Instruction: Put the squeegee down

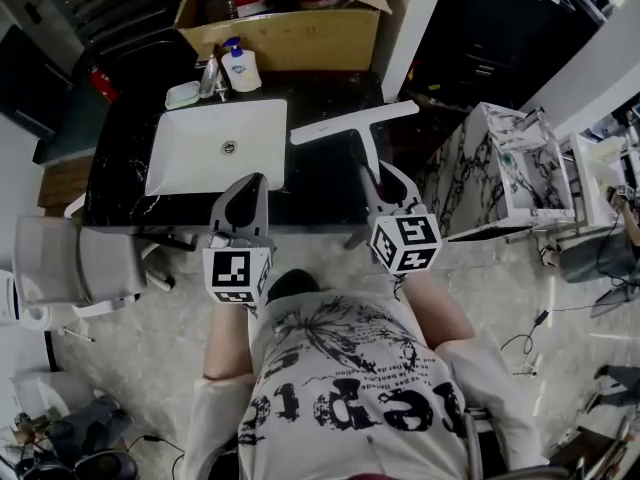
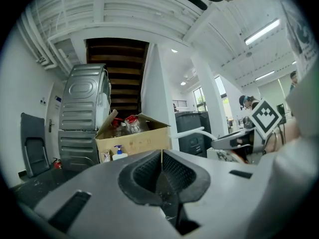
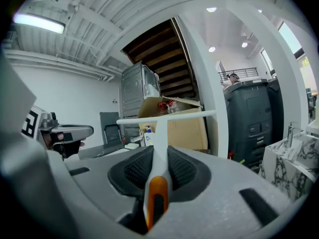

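Note:
A white T-shaped squeegee (image 1: 352,124) with an orange-marked handle (image 3: 155,193) is held out level over the right part of the black counter (image 1: 320,183). My right gripper (image 1: 375,180) is shut on its handle, and in the right gripper view the blade (image 3: 167,117) stands crosswise in front of the jaws. My left gripper (image 1: 250,190) is beside it, over the front edge of the white sink (image 1: 215,148), shut with nothing between its pads (image 2: 162,171).
A cardboard box (image 1: 280,23) with bottles stands behind the sink. A soap dispenser (image 1: 240,68) and a soap dish (image 1: 183,95) sit near the tap. A marbled cabinet (image 1: 495,173) stands to the right. A white toilet (image 1: 60,263) is at the left.

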Motion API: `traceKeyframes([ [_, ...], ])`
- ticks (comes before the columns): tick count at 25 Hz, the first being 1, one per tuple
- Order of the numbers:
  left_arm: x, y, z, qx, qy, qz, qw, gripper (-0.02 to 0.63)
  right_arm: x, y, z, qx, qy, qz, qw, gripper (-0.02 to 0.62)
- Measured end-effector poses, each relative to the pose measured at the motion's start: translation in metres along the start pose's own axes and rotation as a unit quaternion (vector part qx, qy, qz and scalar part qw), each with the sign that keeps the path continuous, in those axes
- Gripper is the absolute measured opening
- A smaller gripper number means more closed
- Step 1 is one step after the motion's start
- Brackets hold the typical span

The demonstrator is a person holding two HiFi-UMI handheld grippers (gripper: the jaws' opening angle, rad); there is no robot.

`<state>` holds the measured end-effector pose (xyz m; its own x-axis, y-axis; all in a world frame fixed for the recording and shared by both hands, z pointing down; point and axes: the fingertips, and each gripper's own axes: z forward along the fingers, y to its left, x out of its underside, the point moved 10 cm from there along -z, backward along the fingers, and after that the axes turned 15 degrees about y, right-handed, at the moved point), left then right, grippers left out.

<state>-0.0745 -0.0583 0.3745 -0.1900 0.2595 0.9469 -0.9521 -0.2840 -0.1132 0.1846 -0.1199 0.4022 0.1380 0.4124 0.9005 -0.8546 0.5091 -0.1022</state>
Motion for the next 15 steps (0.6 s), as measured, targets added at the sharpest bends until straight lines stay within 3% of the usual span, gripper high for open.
traceKeyframes([
  [15, -0.038, 0.082, 0.119, 0.050, -0.006, 0.007, 0.9987, 0.012, -0.037, -0.033, 0.125, 0.056, 0.055, 0.040, 0.996, 0.075],
])
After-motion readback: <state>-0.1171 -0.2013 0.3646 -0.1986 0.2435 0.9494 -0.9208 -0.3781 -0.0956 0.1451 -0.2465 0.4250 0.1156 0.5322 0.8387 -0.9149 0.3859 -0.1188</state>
